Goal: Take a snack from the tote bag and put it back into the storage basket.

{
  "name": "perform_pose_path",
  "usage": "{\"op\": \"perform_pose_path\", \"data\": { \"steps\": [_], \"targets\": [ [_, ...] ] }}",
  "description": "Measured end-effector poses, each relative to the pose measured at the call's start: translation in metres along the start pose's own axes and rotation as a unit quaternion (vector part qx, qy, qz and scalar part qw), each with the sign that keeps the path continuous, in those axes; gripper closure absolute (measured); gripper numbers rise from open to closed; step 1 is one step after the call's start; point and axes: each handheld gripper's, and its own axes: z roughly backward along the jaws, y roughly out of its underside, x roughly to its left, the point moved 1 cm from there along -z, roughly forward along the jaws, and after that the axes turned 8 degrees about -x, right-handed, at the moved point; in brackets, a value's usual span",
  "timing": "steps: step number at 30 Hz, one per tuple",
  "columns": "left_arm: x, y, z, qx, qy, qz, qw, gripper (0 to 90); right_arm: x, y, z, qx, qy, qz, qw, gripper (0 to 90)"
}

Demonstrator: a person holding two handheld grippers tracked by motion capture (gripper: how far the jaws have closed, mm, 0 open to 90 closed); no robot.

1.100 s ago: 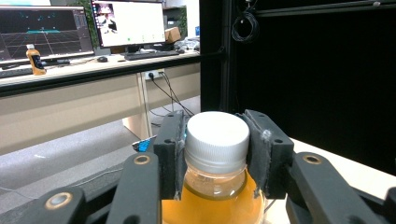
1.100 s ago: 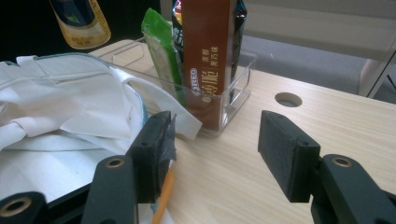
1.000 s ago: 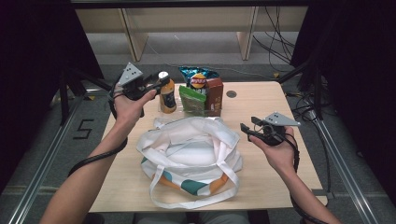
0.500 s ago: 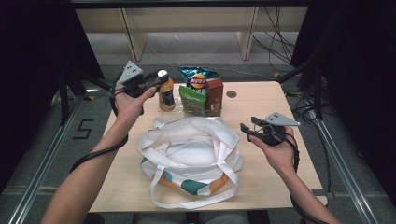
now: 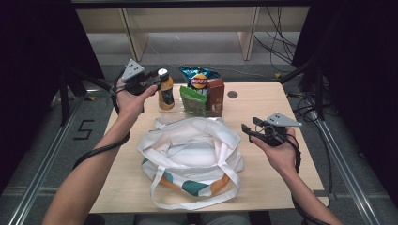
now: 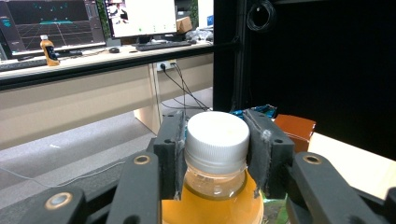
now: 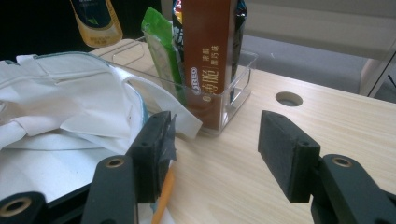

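Note:
My left gripper (image 5: 157,82) is shut on the neck of a bottle of orange drink (image 5: 165,93), just under its white cap (image 6: 215,134). In the right gripper view the bottle (image 7: 95,18) hangs above the left end of a clear tray (image 7: 236,93). A white tote bag (image 5: 187,150) with teal and orange patches lies open at the middle of the table. Beside the bag's right edge, my right gripper (image 5: 247,131) stands open, with nothing between its jaws in the right gripper view (image 7: 215,149).
The clear tray (image 5: 174,110) at the back holds a green packet (image 5: 191,99), a brown Oreo box (image 5: 216,96) and a crisp bag (image 5: 199,77). A round hole (image 5: 232,94) is in the tabletop behind the right gripper. Dark frame posts flank the table.
My left gripper has risen slightly and drifted left with the bottle in it. The right gripper and the bag have stayed put.

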Motion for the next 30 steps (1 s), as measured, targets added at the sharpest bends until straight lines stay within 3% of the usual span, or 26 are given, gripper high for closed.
{"op": "perform_pose_path", "data": {
  "steps": [12, 14, 15, 17, 20, 21, 22, 25, 27, 28, 30],
  "targets": [
    [0.004, 0.002, -0.008, 0.008, -0.002, 0.000, 1.0000, 59.1, 0.000, -0.001, 0.002, 0.009, 0.003, 0.001, 1.0000, 45.2],
    [0.005, 0.002, -0.009, 0.010, -0.002, 0.000, 1.0000, 59.1, 0.000, 0.000, 0.000, 0.003, 0.000, -0.001, 1.0000, 45.2],
    [0.006, 0.002, -0.009, 0.011, -0.001, -0.003, 0.9999, 59.1, -0.001, 0.001, -0.001, -0.006, 0.009, 0.010, 0.9999, 45.2],
    [0.007, 0.002, -0.010, 0.010, -0.003, -0.001, 0.9999, 59.1, 0.001, 0.000, 0.001, 0.009, 0.003, -0.001, 1.0000, 45.2],
    [0.008, 0.003, -0.011, 0.011, -0.005, 0.001, 0.9999, 59.1, 0.000, 0.000, 0.000, 0.003, -0.001, -0.001, 1.0000, 45.2],
    [0.009, 0.004, -0.011, 0.012, -0.005, 0.000, 0.9999, 59.1, -0.001, 0.000, -0.001, -0.008, 0.005, 0.009, 0.9999, 45.2],
    [0.009, 0.004, -0.012, 0.012, -0.005, 0.000, 0.9999, 59.1, -0.001, 0.000, 0.000, 0.003, 0.004, 0.005, 1.0000, 45.2],
    [0.009, 0.004, -0.012, 0.012, -0.005, 0.001, 0.9999, 59.1, 0.000, 0.001, -0.001, -0.006, 0.009, 0.009, 0.9999, 45.2],
    [0.010, 0.005, -0.013, 0.012, -0.005, 0.001, 0.9999, 59.1, 0.001, 0.001, -0.001, 0.002, 0.007, -0.002, 1.0000, 45.2],
    [0.010, 0.005, -0.013, 0.012, -0.006, 0.000, 0.9999, 59.1, 0.000, 0.001, -0.001, -0.005, 0.008, 0.008, 0.9999, 45.1],
    [0.010, 0.006, -0.013, 0.011, -0.006, 0.002, 0.9999, 59.1, 0.000, 0.000, -0.001, 0.000, 0.001, 0.006, 1.0000, 45.2]
  ]
}}
